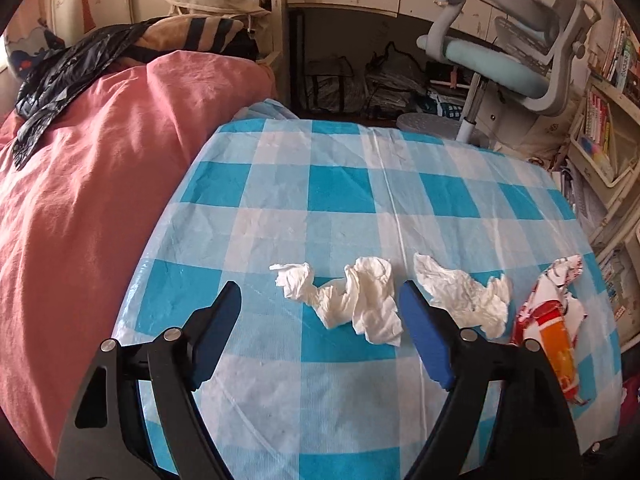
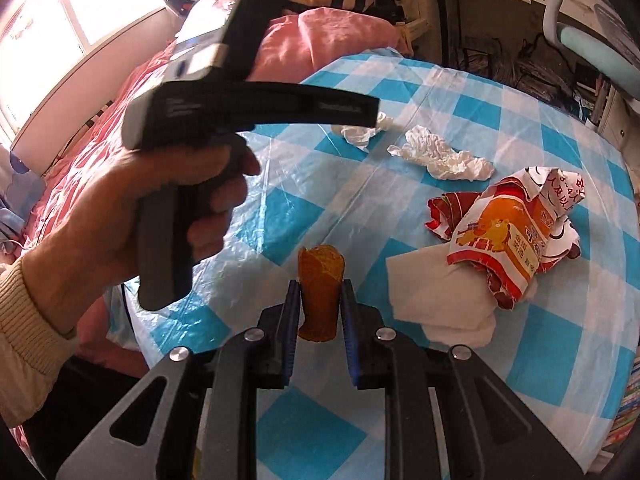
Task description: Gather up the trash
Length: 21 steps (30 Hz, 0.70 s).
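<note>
left gripper [image 1: 320,320]: wide open, empty, over soft light tissue [image 1: 360,300] | right gripper [image 2: 320,312]: pinching stiff orange peel [image 2: 320,280] mid-table [image 2: 560,360]

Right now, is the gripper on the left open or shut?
Open. The left gripper has its two blue pads spread wide apart above the checked tablecloth, with a crumpled white tissue lying between them, not pinched.
</note>
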Each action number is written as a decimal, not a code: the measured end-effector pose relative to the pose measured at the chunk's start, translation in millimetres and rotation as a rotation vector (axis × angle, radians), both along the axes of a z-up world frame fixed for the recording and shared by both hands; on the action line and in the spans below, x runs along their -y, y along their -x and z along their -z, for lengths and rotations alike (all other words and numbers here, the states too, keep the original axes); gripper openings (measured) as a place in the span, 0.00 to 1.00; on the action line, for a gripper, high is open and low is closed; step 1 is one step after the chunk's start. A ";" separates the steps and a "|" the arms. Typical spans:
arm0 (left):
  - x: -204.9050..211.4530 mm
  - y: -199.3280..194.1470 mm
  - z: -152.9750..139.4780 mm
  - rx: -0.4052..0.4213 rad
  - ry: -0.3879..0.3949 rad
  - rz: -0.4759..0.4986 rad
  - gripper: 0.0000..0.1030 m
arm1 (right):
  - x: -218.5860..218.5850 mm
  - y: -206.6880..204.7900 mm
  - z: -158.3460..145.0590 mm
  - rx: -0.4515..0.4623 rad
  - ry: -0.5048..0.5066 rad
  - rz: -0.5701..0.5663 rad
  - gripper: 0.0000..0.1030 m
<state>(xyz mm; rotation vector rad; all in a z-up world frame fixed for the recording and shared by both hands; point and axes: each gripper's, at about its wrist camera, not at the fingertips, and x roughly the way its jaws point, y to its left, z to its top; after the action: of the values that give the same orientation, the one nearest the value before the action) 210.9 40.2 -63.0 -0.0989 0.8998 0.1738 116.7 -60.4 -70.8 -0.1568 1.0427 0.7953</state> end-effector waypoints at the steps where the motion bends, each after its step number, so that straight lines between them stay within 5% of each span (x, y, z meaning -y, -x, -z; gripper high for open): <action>1: 0.3 -4.9 6.7 -0.018 -0.009 -0.002 0.75 | 0.3 -1.0 1.3 -0.003 0.004 -0.001 0.20; 2: 0.5 -7.2 12.1 -0.030 -0.007 -0.003 0.72 | 0.1 -3.2 2.5 -0.005 0.008 -0.002 0.20; 5: 0.2 -8.2 18.2 -0.025 0.010 0.019 0.40 | -0.3 -5.9 4.0 -0.004 0.013 -0.006 0.20; 6: -0.3 -7.2 17.4 -0.026 0.033 0.035 0.13 | -0.3 -5.5 4.1 -0.004 0.014 -0.007 0.20; 13: -9.6 39.9 5.7 -0.022 0.111 0.058 0.11 | -0.2 8.6 -1.6 0.023 0.016 -0.018 0.20; 21: -8.3 158.5 -33.5 0.023 0.171 0.055 0.11 | 6.8 62.7 -18.3 0.038 -0.051 -0.007 0.20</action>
<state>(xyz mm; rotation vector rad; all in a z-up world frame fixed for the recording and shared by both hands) 52.4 48.5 -29.5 -0.2345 0.8924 0.0441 53.9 -67.2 -52.5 -0.1315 0.9852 0.8217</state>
